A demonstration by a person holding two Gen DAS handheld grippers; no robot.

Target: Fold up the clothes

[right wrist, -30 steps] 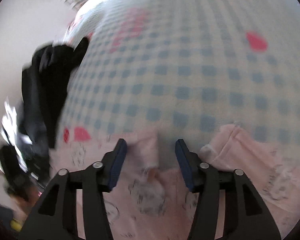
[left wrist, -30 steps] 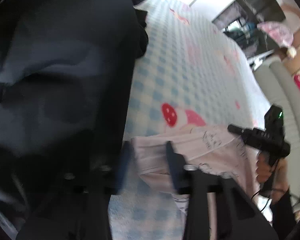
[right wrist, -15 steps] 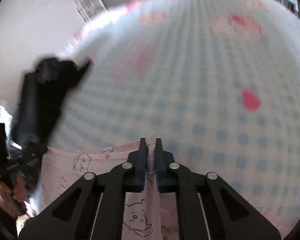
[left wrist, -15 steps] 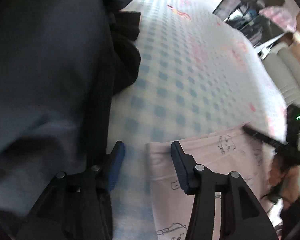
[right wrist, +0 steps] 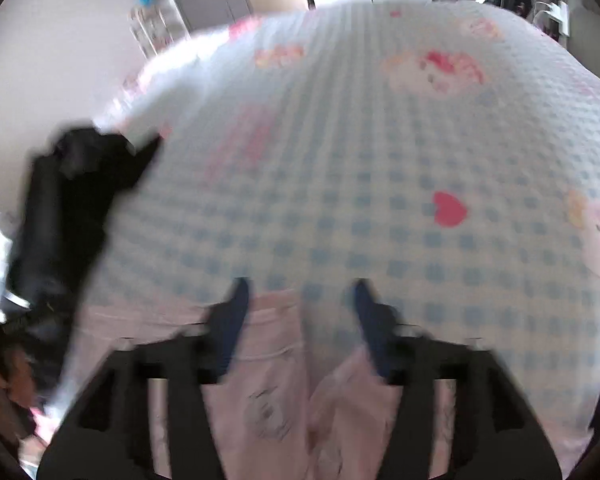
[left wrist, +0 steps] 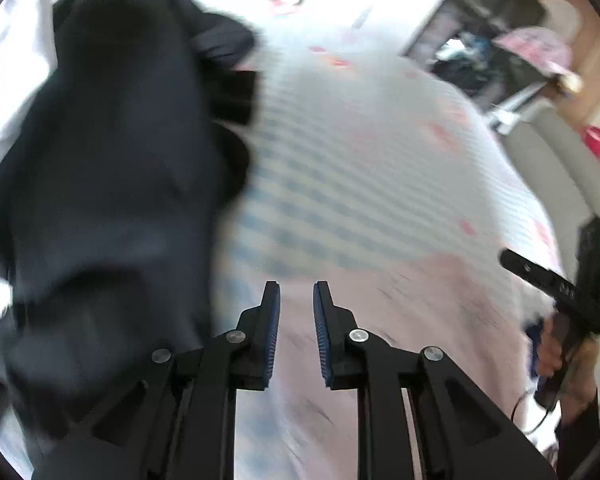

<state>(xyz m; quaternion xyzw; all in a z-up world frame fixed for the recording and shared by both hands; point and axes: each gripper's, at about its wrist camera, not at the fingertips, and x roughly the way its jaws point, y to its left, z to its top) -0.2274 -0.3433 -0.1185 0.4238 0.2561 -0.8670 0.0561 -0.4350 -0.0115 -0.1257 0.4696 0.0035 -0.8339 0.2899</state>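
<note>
Both views are motion-blurred.

Left gripper point(left wrist: 296, 300): points forward over the bed, fingers parted by a narrow gap with nothing between the blue pads point(left wrist: 271, 332). It hangs above the near-left part of the pink garment point(left wrist: 400, 320); whether it touches the cloth cannot be told.

Right gripper point(right wrist: 300, 300): fingers spread wide, nothing clamped. One pad point(right wrist: 232, 320) overlaps the far edge of the pink garment point(right wrist: 268, 364) in the picture; the other pad point(right wrist: 370, 320) lies over the checked bedspread point(right wrist: 360, 152), just off the garment's edge. In the left wrist view the right gripper point(left wrist: 560, 288) appears side-on at the garment's far-right corner, held in a bare hand point(left wrist: 550, 350); its fingers are not visible from there.

Count, placed relative to the pink garment:
- Pink garment: one, pale pink with small cartoon prints, lying flat on the near edge of the bedspread point(left wrist: 360, 152), under both grippers.
- Dark garments: one heap point(left wrist: 112, 184), navy to black, just to the left of the pink garment and running away up the bed's left side; seen also as a dark heap point(right wrist: 68, 216) in the right wrist view. How many pieces it holds cannot be told.
- Bedspread: one, blue-and-white check with pink and red motifs, reaching beyond the pink garment to the far wall.
- Grippers: two.
</note>
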